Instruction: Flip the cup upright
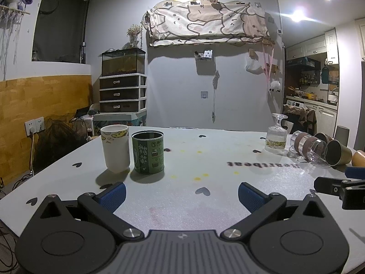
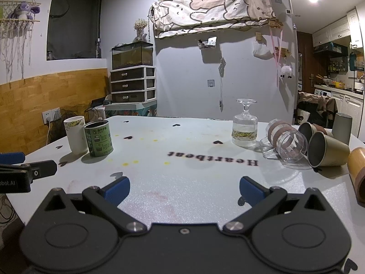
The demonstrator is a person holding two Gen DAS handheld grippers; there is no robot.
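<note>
Glass tumbler (image 2: 285, 142) lies tipped among crowded cups (image 2: 326, 147); both claws, left (image 1: 181, 193) and right (image 2: 183, 188), gape apart, empty. A careless reach could roll it off the counter (image 2: 182, 141).

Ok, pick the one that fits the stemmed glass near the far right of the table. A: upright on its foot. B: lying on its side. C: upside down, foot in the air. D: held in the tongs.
C: the stemmed glass stands rim-down on the table, its foot uppermost, and neither tongs touches it.
</note>
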